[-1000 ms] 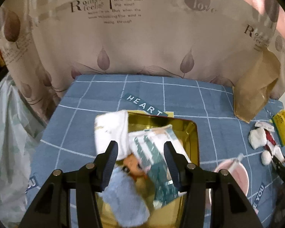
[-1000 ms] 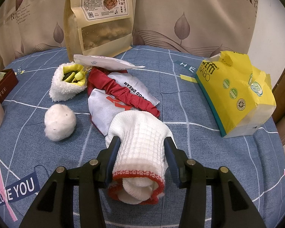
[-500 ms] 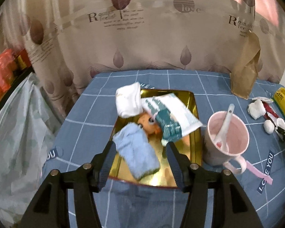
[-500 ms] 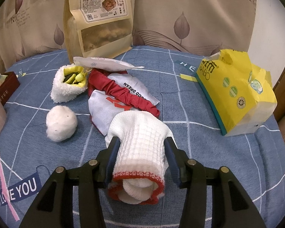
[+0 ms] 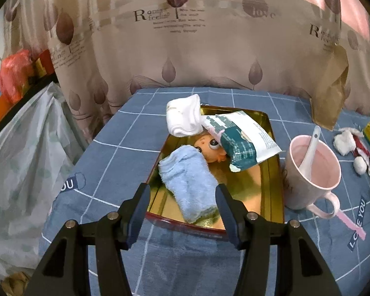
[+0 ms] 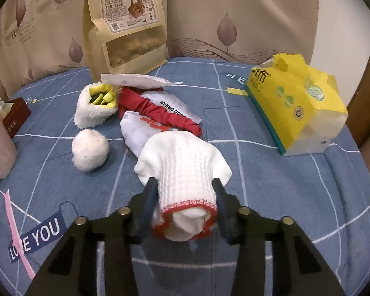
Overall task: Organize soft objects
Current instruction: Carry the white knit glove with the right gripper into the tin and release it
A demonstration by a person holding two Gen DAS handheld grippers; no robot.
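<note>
Right jaws clamped on the white knitted glove with red cuff (image 6: pixel 185 170); left gripper (image 5: pixel 182 207) spread and empty.

I'd lift the glove clear before carrying it to the gold metal tray (image 5: pixel 271 172). Its cuff sits between my right gripper (image 6: pixel 185 197) pads, its body draping onto the blue checked tablecloth (image 6: pixel 259 185).

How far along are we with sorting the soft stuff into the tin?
Done: a blue towel, a white sock, a doll and a packet lie in the gold tin. In hand: the right tool grips a white knit glove; the left tool is open, empty. Left: a white pompom, a fluffy cuff and red-white cloth.
</note>
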